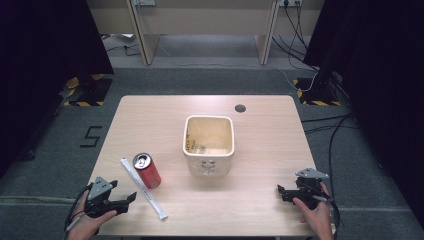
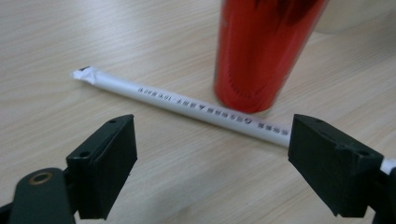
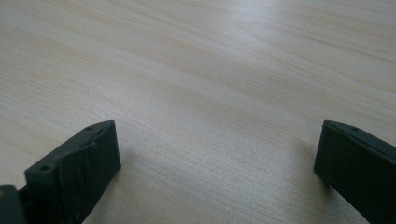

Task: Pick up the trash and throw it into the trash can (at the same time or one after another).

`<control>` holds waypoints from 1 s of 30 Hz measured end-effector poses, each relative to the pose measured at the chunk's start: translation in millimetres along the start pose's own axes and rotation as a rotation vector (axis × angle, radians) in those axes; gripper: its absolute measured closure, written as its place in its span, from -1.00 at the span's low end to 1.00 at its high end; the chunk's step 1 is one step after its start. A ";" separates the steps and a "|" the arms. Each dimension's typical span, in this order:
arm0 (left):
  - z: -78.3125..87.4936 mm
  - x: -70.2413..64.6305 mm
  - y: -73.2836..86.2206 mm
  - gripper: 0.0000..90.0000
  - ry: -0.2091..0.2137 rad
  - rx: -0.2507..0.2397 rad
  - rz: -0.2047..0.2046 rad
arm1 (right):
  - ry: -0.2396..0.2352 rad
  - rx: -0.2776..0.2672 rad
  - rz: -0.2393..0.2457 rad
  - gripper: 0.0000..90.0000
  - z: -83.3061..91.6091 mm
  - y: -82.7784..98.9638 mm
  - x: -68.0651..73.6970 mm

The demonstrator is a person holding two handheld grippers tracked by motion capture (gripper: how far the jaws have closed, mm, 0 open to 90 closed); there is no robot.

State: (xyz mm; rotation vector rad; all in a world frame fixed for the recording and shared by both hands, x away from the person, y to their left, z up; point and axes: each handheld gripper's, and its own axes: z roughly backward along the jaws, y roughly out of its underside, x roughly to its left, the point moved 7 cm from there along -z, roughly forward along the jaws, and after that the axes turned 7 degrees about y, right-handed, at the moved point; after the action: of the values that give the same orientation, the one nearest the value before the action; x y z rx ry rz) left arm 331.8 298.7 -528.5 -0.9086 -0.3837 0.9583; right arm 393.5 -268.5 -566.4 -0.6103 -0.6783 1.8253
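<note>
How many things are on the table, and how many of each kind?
Red can: 1
Wrapped straw: 1
Cream bin: 1
Total: 3 things on the table

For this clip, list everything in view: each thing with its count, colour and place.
Can: 1, red with a silver top, upright on the table's left part, touching or nearly touching the wrapped straw.
Wrapped straw: 1, white paper with small print, lying flat beside the can.
Bin: 1, cream, open-topped, mid-table.
Table: 1, light wood, with a dark round hole near its far edge.
Left gripper: 1, black, jaws open, near the straw at the table's near left.
Right gripper: 1, black, jaws open over bare wood at the near right.
</note>
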 end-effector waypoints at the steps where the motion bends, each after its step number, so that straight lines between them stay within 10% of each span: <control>1: 0.6 -2.1 -2.7 -0.66 0.004 -0.005 -0.002 | 0.000 0.000 0.001 -1.00 0.0 0.0 0.0; 30: -7.0 -26.2 -46.9 -0.67 0.050 -0.050 -0.046 | -0.006 0.002 0.003 -1.00 0.0 -0.1 0.1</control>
State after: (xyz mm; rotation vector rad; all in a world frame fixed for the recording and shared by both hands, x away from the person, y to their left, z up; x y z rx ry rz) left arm 347.0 261.3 -492.4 -0.9635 -0.3856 0.8851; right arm 393.5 -268.5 -566.4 -0.6047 -0.6797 1.8313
